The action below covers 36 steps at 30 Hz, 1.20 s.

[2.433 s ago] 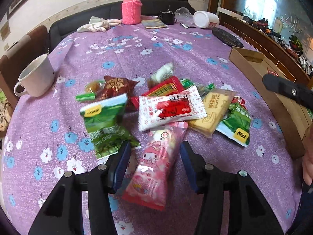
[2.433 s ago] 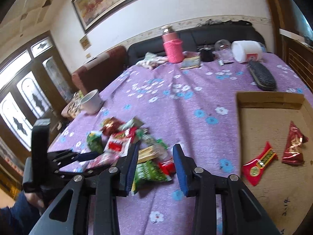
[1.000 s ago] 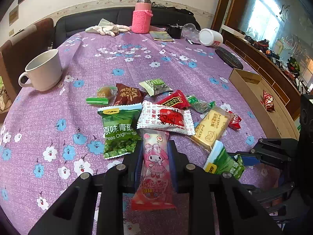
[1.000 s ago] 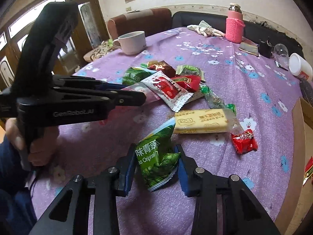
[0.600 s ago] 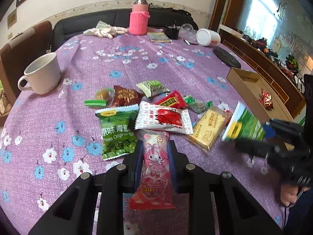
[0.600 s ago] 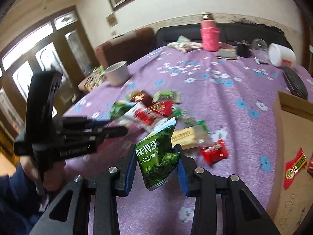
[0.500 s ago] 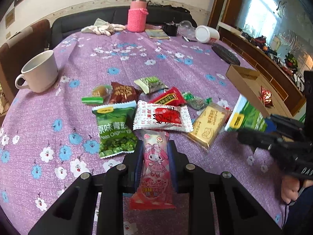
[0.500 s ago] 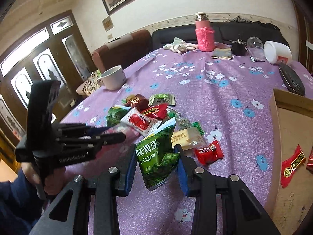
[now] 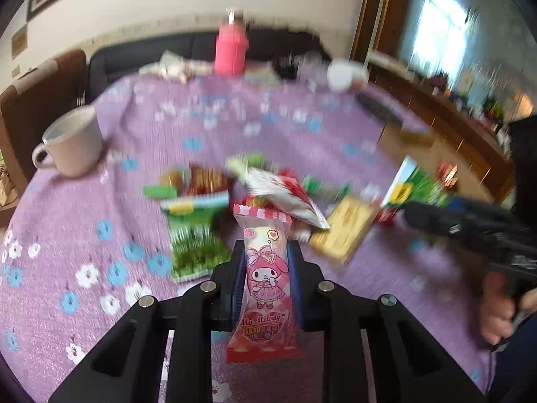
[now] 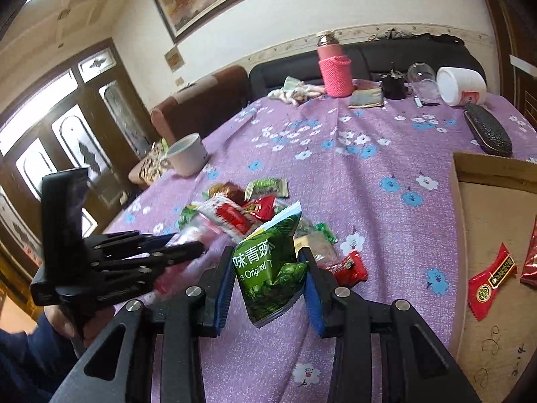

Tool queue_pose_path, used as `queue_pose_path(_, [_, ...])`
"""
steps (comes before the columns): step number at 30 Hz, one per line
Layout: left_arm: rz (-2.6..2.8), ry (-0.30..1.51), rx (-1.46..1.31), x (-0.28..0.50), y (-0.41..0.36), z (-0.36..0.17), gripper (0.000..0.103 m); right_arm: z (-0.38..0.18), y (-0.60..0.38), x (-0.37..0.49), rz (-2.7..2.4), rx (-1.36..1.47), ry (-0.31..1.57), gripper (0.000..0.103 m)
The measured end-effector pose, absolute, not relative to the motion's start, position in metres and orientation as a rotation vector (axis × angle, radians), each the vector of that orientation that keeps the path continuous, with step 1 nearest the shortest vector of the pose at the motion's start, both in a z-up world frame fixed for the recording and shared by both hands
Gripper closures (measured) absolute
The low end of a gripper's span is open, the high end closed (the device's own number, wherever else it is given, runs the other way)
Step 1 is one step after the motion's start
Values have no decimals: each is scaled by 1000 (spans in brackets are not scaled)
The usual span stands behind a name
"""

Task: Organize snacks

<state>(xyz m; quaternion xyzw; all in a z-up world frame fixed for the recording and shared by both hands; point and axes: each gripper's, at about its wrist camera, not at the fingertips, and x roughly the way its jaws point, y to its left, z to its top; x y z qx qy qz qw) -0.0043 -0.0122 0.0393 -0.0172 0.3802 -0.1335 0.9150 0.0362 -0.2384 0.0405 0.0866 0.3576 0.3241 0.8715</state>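
The left wrist view is motion-blurred, so the bench (image 9: 141,154) and the snack pile (image 9: 241,194) on it read as smears; the cardboard box (image 10: 496,221) at three o'clock is cut off. Left tongs (image 9: 266,268) stay clamped on the pink snack packet (image 9: 265,288), now lifted off the bench. Right tongs (image 10: 268,278) stay clamped on the green pea bag (image 10: 268,268), now carried nearer the box.
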Motion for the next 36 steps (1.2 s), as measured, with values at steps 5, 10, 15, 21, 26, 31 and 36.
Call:
queue_pose_path(5, [-286,719,-66,-11,-7,51,80,45,-253,39,632,245,720,62])
queue_pose_path(10, [-280,723,-52,-7,-11,49,80,48,-266,43,585,275,702,62])
queue_pose_path(15, [-278,734,-46,-6,-12,46,80,51,-283,47,535,321,691,62])
queue_pose_path(21, [-291,752,-59,-4,-14,45,80,54,-297,49,530,386,688,62])
queue_pose_path(26, [-303,765,-73,-6,-21,53,80,61,-312,47,538,451,658,62])
queue_pose_path(31, [-353,749,-43,-8,-52,71,80,68,-333,46,489,501,620,62])
queue_pose_path(36, [-436,749,-16,0,-102,85,80,74,-370,45,385,571,571,63])
